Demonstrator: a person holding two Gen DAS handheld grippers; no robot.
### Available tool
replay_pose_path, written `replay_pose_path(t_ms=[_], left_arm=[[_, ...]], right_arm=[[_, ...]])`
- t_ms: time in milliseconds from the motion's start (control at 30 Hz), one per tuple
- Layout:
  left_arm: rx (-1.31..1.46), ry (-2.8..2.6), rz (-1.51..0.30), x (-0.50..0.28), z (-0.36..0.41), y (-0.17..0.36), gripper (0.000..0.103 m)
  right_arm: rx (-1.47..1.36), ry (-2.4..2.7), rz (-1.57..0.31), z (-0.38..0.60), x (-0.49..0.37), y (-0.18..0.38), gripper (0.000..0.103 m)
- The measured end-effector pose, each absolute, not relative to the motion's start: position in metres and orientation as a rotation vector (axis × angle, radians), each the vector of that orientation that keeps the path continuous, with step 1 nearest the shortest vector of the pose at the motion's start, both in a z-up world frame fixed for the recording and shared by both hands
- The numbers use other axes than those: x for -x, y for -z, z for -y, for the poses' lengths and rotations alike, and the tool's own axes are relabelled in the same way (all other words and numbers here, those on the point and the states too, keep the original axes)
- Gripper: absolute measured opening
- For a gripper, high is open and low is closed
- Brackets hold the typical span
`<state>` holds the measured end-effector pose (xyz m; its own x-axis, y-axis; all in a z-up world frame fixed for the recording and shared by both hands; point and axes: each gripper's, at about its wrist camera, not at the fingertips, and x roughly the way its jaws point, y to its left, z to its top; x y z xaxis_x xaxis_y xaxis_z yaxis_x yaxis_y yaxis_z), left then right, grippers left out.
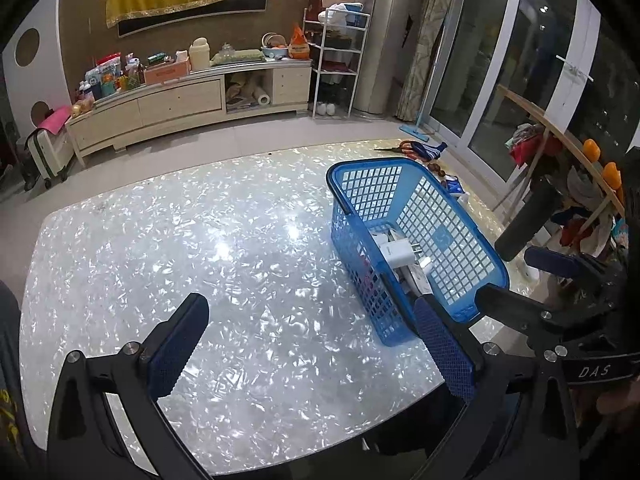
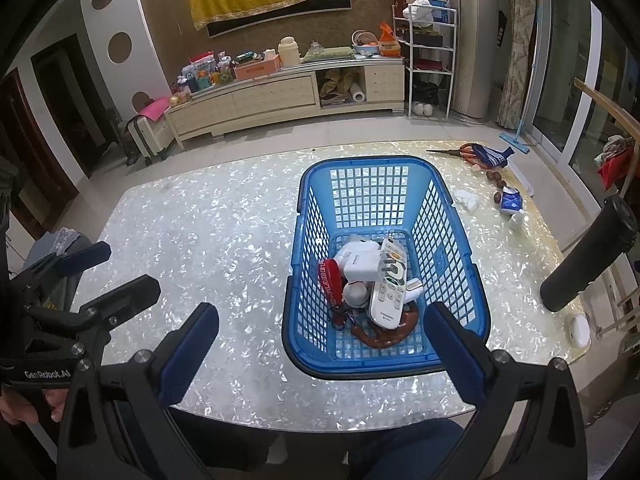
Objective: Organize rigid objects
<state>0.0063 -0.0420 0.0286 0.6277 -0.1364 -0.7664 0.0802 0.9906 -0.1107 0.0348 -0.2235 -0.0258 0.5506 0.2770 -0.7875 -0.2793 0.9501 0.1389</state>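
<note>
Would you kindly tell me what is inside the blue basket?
Inside the blue basket: a white remote, white charger, red strap and brown curved piece. Items beneath these are covered.

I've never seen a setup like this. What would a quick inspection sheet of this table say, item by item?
Surface: glossy pearly table, mostly bare.
Job's things: blue basket holds a white remote, white charger plug, red strap and a brown ring-shaped piece.
Clutter: scissors, a blue-and-white carton and small brown round things at the far right corner.
Tongs: left tongs and right tongs both open, holding nothing.
Cables: nothing seen.
Surroundings: low cabinet crowded with goods, white shelf rack, glass doors.
</note>
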Motion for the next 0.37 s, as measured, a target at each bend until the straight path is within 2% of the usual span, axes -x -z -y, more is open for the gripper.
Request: replay_pose_path(t_ms=[367], left_arm=[[0.053,0.126,-0.862,-0.0058,0.0446,-0.0308,0.103]], right_arm=[[-0.006,-0.329,-0.930,0.2254,-0.0343,0.0256,0.103]])
